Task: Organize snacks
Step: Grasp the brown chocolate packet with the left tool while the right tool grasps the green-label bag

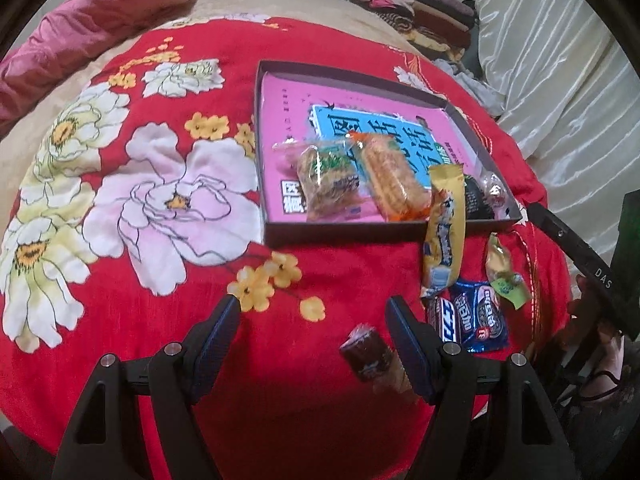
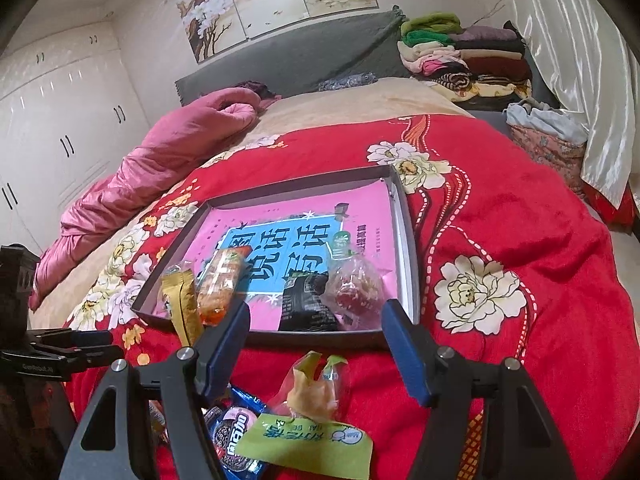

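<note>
Red floral bedspread [image 1: 328,60] carries a shallow dark box lid used as a tray [image 1: 344,232], pink-and-blue printed sheet lining its floor. Inside the tray, along its near edge: green-labelled cracker pack [image 1: 326,184], orange-wrapped biscuit [image 1: 394,180], black packet [image 1: 476,200] and a clear-wrapped red candy [image 1: 496,192] in the near right corner. A yellow wafer bar [image 1: 444,232] leans across the tray's near wall, its lower end down on the bedspread. Loose on the bedspread, just before the tray's near right corner: blue Oreo pack [image 1: 480,316], a green-and-gold wrapped sweet [image 1: 504,272], and a brown chocolate piece [image 1: 370,350]. Left gripper [image 1: 316,316] hovers low over the bedspread, jaws wide apart, holding nothing; the chocolate piece lies just inside its right finger, contact not clear. Right gripper [image 2: 316,320] is likewise spread wide and empty, above the green-and-gold sweet [image 2: 308,412] and Oreo pack [image 2: 236,436]. Pink quilt [image 2: 160,160] bunched along the far left edge of the bed.
</note>
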`<state>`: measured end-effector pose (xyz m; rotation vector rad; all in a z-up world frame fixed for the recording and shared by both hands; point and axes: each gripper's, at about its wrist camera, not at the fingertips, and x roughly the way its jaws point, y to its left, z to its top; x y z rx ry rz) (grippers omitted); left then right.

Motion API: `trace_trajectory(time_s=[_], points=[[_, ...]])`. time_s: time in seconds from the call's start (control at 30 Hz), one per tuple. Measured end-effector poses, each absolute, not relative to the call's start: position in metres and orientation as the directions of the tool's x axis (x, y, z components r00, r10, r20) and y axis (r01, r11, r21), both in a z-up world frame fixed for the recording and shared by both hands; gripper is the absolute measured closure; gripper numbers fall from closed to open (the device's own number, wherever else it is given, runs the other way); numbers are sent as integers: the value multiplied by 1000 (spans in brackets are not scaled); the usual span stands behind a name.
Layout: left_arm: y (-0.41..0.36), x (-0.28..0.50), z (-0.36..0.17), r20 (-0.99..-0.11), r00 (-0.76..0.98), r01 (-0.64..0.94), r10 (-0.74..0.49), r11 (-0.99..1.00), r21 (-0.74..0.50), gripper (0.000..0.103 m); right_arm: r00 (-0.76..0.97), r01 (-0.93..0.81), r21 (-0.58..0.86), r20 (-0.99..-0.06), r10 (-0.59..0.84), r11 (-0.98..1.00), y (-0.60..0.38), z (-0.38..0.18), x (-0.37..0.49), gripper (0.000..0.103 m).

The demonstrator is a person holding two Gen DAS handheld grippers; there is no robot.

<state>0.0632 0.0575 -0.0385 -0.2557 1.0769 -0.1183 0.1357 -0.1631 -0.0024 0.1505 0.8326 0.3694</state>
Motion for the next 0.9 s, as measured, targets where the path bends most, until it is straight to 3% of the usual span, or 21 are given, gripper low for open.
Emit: trace_trajectory(time_s=[0.57, 0.77, 0.9], points=[[52, 51, -62, -867, 386, -50, -314, 932, -360, 30, 602, -265, 240, -715, 355, 934, -156, -2, 123, 35], [46, 52, -63, -863, 378, -47, -334, 925, -378, 56, 584, -232, 239, -741, 331, 943, -161, -7, 121, 35], [42, 53, -65, -860, 363, -47, -359, 915, -401, 61, 569, -226, 236, -755, 325, 945, -162, -11, 120, 35]])
